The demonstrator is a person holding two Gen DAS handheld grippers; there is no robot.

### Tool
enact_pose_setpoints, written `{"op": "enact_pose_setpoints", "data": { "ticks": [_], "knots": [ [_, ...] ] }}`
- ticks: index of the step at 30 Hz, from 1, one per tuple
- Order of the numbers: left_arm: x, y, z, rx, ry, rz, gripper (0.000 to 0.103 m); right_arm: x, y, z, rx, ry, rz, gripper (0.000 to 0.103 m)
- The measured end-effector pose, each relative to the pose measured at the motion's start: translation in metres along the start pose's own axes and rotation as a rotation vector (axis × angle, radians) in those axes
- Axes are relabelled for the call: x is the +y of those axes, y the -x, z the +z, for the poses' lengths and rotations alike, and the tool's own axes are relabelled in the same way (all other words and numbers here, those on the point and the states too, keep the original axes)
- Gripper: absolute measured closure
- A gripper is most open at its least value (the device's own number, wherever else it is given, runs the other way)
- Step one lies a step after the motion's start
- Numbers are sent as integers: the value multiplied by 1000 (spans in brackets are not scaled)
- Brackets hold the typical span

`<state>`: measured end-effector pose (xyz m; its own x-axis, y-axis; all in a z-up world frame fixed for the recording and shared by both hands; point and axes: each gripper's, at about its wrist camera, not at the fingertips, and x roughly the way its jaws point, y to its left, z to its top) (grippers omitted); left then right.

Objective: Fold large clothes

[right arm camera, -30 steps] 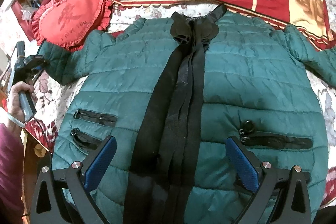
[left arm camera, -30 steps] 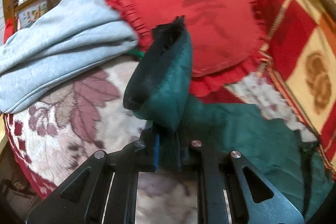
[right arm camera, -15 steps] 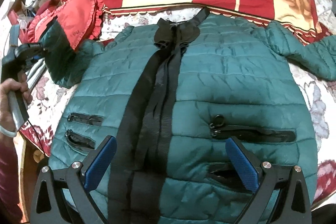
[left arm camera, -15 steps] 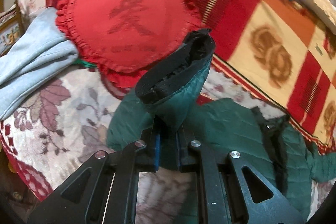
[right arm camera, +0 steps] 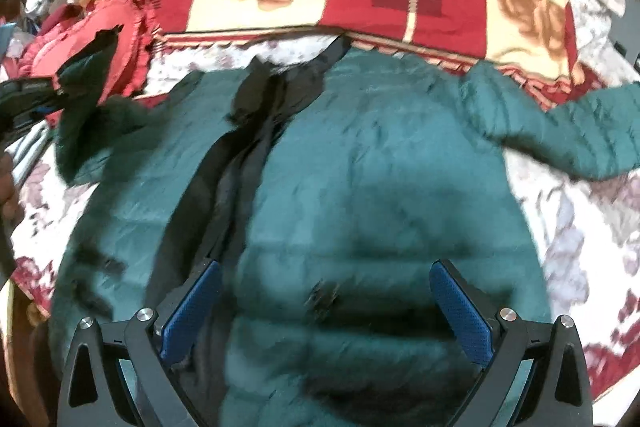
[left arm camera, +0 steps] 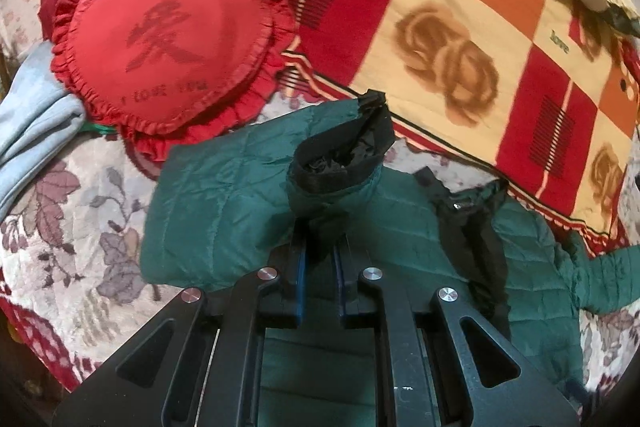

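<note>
A puffy green quilted jacket (right arm camera: pixel 380 187) lies flat on the flowery bed (right arm camera: pixel 580 227). The left hand-held gripper (left arm camera: pixel 320 259) pinches its black-cuffed sleeve (left arm camera: pixel 340 163). The right hand-held gripper (right arm camera: pixel 324 303) hangs wide open, holding nothing

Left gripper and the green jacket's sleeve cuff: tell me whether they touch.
Touching. In the left wrist view the left gripper is shut on the sleeve cuff, green fabric pinched between its blue pads with the black-lined opening standing up above them.
</note>
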<state>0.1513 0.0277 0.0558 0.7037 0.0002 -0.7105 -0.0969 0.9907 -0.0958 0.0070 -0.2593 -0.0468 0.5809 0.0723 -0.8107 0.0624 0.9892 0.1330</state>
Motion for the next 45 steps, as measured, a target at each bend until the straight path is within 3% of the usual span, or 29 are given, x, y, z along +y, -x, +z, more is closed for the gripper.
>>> {"op": "enact_pose_setpoints", "data": {
  "ticks": [10, 27, 31, 36, 39, 44, 45],
  "knots": [
    [-40, -2, -12, 34, -67, -40, 93, -28, -38, 27, 14, -34, -42, 0],
    [-126, -4, -23, 63, -183, -127, 95, -58, -22, 26, -12, -118, 7, 0],
    [-122, -9, -27, 105, -195, -113, 94, -63, -19, 24, -18, -143, 24, 0],
    [-102, -31, -41, 224, -236, -93, 94, -60, -16, 23, -14, -158, 53, 0],
    [-90, -43, -51, 265, -280, -118, 94, -55, -13, 23, -17, -148, 70, 0],
    [-68, -55, -52, 263, -317, -104, 93, -53, -15, 22, -5, -156, 94, 0],
    [-66, -58, -51, 268, -326, -109, 81, -53, -15, 22, -3, -158, 96, 0]
  ]
}}
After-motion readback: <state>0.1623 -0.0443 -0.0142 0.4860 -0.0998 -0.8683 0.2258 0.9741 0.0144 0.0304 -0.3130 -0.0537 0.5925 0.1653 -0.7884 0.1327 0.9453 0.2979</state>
